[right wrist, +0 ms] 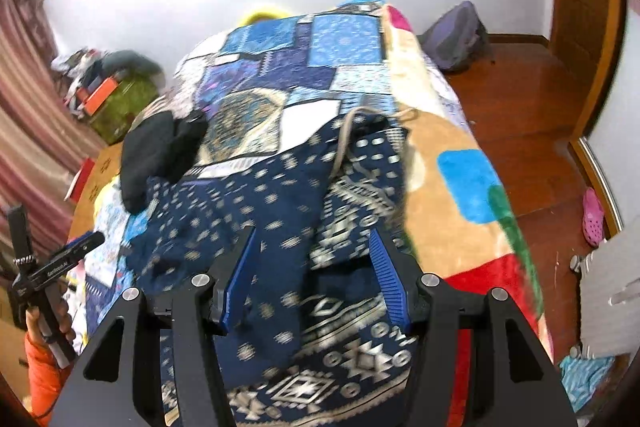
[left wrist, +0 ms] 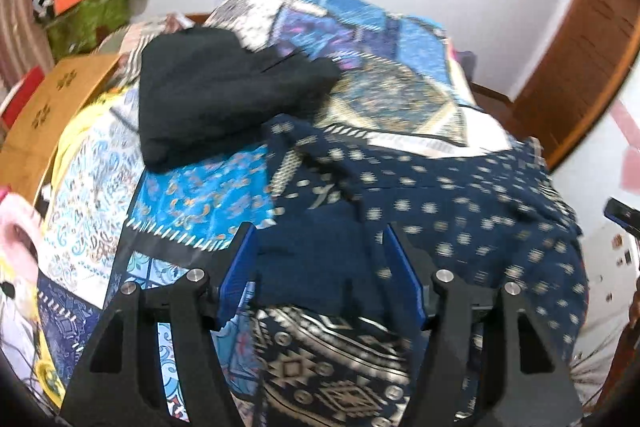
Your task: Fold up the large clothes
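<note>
Presently:
Item: navy patterned cotton garment (right wrist: 280, 195), crumpled on patchwork bedspread (right wrist: 280, 67).
Long axis: 6 to 12 o'clock.
Left gripper (left wrist: 318, 267): spread, empty, garment directly beneath.
Right gripper (right wrist: 312, 267): spread, empty, equally near.

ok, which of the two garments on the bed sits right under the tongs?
The navy patterned garment, spread out with pale motifs and a geometric border. The plain black one lies bunched farther up the bed, clear of both tongs.

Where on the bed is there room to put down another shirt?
The patchwork quilt is bare beyond the navy patterned garment, right of the black folded clothes. The colourful blanket along the right edge is bare too. The near end is crowded.
</note>
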### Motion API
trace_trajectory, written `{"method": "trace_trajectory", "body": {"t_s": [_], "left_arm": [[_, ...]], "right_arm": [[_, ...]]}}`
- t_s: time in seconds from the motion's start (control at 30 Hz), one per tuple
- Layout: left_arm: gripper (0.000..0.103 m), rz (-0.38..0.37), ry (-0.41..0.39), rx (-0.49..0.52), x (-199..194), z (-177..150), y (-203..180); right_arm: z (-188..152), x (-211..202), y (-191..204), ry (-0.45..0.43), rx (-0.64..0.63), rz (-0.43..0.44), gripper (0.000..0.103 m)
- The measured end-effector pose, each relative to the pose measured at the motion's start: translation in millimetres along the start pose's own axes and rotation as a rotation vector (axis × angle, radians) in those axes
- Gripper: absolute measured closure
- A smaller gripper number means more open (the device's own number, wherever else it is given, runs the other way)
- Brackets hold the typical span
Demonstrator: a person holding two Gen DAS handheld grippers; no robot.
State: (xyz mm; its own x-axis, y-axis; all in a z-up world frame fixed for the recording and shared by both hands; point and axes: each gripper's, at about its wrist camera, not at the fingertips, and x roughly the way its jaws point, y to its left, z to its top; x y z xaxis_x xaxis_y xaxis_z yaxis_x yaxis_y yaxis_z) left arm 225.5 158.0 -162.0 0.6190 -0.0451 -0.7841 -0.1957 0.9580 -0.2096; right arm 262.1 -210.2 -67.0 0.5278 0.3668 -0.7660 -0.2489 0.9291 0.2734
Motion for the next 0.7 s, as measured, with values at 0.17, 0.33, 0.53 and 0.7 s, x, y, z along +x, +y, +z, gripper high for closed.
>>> {"method": "trace_trajectory", "body": {"t_s": [0.17,0.33,0.53,0.7], "left_arm": [[0.04,-0.033,0.097,-0.129,42.8,-2.9,33.0],[0.04,-0.066,0.194,-0.24,84.4,-15.3,51.7],[0.038,-0.154,0.215,-0.278,108.2,-13.5,51.6],[0.034,-0.161,0.187,-0.219,121.7,-2.4,43.7]], "right_arm": [[6.9,17.6,-30.7,0.027,0.086,-0.032,0.05],[6.7,49.4,-58.7,0.098,0.193,-0.005,0.05],[6.7,88.0,-78.4,0.182,0.288,0.057,0.05],[14.7,108.2,-79.2,0.196,0.298,0.096,0.048]]}}
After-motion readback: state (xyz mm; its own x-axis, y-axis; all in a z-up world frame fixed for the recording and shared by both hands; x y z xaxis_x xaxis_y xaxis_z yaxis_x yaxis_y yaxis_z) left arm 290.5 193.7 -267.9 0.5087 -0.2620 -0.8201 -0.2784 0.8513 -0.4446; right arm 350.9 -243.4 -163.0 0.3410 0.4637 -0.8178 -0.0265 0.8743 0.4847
